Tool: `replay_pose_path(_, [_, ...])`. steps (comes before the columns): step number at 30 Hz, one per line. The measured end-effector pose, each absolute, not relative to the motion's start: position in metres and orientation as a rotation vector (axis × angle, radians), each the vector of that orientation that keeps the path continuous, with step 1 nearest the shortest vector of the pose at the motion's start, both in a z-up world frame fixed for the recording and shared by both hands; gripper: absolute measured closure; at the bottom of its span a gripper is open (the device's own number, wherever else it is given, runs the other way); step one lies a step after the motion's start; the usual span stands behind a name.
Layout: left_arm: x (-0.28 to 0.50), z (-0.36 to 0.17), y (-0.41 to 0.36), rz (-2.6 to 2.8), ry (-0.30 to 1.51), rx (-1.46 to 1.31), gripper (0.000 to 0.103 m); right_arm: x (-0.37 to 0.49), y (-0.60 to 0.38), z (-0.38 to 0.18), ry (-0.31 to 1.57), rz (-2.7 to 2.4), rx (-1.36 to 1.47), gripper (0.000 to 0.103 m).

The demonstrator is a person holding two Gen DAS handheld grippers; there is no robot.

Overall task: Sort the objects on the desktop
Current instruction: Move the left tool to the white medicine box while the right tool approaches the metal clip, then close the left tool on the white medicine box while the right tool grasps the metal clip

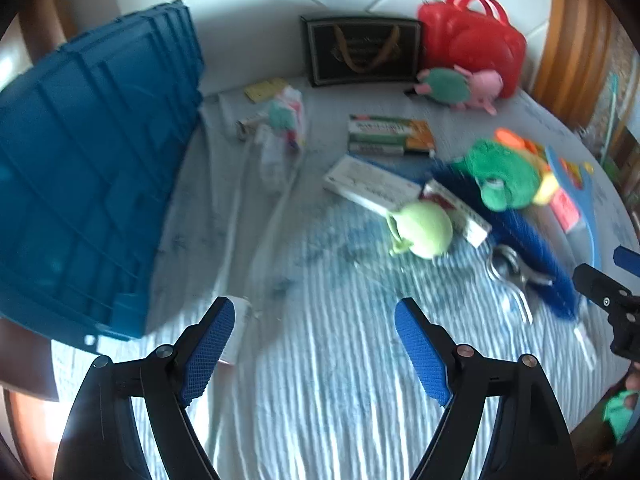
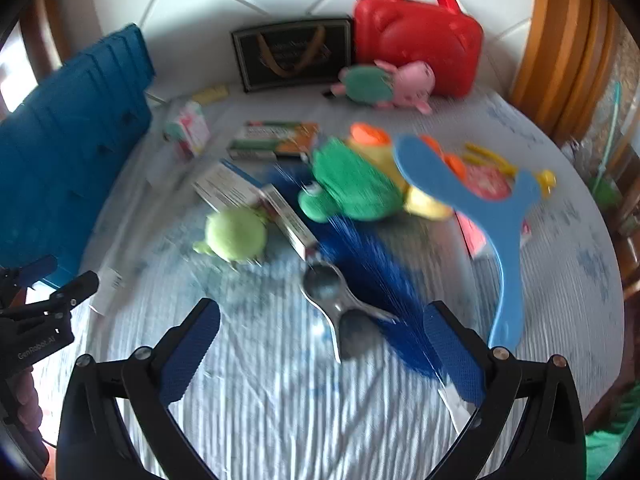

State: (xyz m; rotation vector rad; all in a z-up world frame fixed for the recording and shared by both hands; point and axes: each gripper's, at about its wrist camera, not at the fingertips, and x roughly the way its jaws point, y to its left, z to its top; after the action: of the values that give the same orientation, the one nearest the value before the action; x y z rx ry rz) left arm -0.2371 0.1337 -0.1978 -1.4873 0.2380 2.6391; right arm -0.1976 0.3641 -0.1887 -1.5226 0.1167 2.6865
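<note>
A: Table cloth (image 2: pixel 280 400)? Ribbed fabric, matt. Blue crate (image 1: pixel 88 168) = hard ribbed plastic.
B: Red case (image 2: pixel 416 48) glossy plastic; spoons (image 2: pixel 340 304) shiny metal; green frog (image 2: pixel 352 184) plush, fuzzy. Tool pads (image 1: pixel 208 352) w/ knurled rubbery texture.

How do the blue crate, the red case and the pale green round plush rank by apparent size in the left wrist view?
1. blue crate, though it is nearest the camera
2. red case
3. pale green round plush
</note>
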Motion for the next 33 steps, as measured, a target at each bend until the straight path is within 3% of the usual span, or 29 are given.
replay_pose_path(11, [-0.258, -0.267, 0.082, 2.639, 0.333, -1.678, 0.020, -0.205, 0.367, -0.246, 0.091, 2.583, -1.679, 0.000])
replay_pose_path(18, [-0.276, -0.298, 0.047, 2.617, 0.229, -1.774, 0.020, -0.232, 0.363, -0.268, 0.033, 2.582, -1.732, 0.000])
replay_pose_path(22, [-0.280, -0.306, 0.039, 2.618, 0.176, -1.766, 0.017, -0.250, 0.367, -0.273, -0.001, 2.596, -1.745, 0.000])
replay_pose_path(28, [-0.280, -0.311, 0.033, 2.655, 0.157, -1.768, 0.000, -0.265, 0.363, -0.290, -0.032, 2.562, -1.842, 0.000])
replay_pose_path(31, [-0.281, -0.313, 0.030, 2.643, 0.106, -1.781, 0.000, -0.267, 0.361, -0.296, -0.035, 2.540, -1.861, 0.000])
replay_pose_path(32, [-0.280, -0.314, 0.028, 2.639, 0.090, -1.782, 0.000, -0.267, 0.360, -0.297, -0.047, 2.534, -1.864, 0.002])
replay_pose_path(33, [-0.279, -0.314, 0.028, 2.638, 0.082, -1.773, 0.001, -0.267, 0.359, -0.298, -0.056, 2.530, -1.871, 0.011])
